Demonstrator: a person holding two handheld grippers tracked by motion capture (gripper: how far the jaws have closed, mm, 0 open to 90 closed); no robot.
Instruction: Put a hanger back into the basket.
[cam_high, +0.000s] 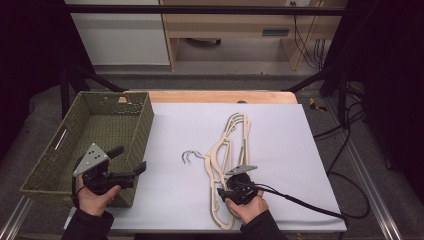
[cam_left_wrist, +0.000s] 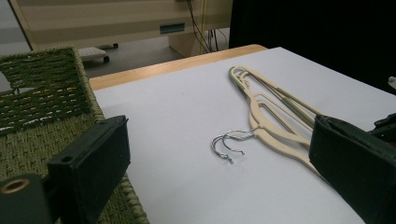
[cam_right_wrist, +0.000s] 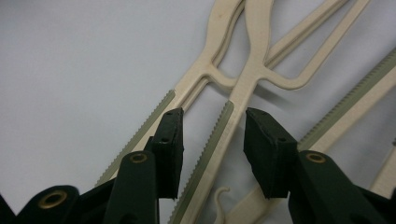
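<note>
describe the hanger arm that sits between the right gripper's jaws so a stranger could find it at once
Start at the white sheet covering the table and find the stack of cream hangers right of its middle. At their near end the right gripper stands with jaws open astride one arm. That hanger arm has a grey-green ribbed strip along its edge; its neighbour with a like strip lies outside the left-hand jaw.

we cannot tell how many cream hangers (cam_high: 226, 150) are stacked on the white sheet; their outlines overlap. the right gripper (cam_high: 235, 186) and the hand holding it cover their near ends. in the right gripper view the hanger arms (cam_right_wrist: 219, 135) run off the picture's edges. in the left gripper view the basket (cam_left_wrist: 42, 102) is cut off at the left, and one black jaw hides part of the hangers.
</note>
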